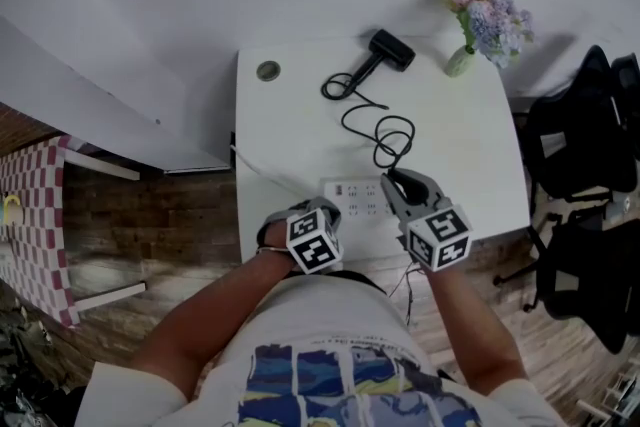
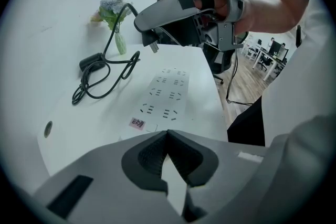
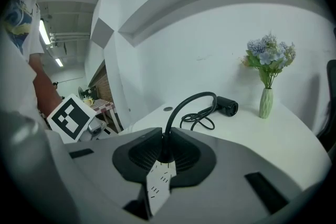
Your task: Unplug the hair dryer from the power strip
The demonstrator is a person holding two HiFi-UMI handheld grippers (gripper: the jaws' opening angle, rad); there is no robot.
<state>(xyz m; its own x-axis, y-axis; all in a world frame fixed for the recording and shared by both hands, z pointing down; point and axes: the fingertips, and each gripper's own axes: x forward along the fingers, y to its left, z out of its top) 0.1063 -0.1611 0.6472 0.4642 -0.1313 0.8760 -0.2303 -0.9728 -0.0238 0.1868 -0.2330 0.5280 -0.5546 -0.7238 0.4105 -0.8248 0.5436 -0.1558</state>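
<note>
The black hair dryer [image 1: 392, 49] lies at the table's far side, and its cord [image 1: 385, 130] loops back toward me. My right gripper [image 1: 392, 181] is shut on the black plug [image 2: 151, 41]. The plug hangs clear above the white power strip [image 2: 167, 94] with its bare prongs showing. In the right gripper view the cord [image 3: 190, 104] rises from between the pads of that gripper [image 3: 165, 151] and runs to the dryer [image 3: 227, 106]. My left gripper [image 2: 167, 134] is shut, its tips down at the strip's near end [image 1: 360, 202].
A vase of flowers [image 1: 470, 35] stands at the far right corner of the white table [image 1: 290, 125], and a round grommet [image 1: 268, 70] sits at its far left. Black office chairs [image 1: 585, 145] stand to the right. A checkered table [image 1: 30, 215] is at the left.
</note>
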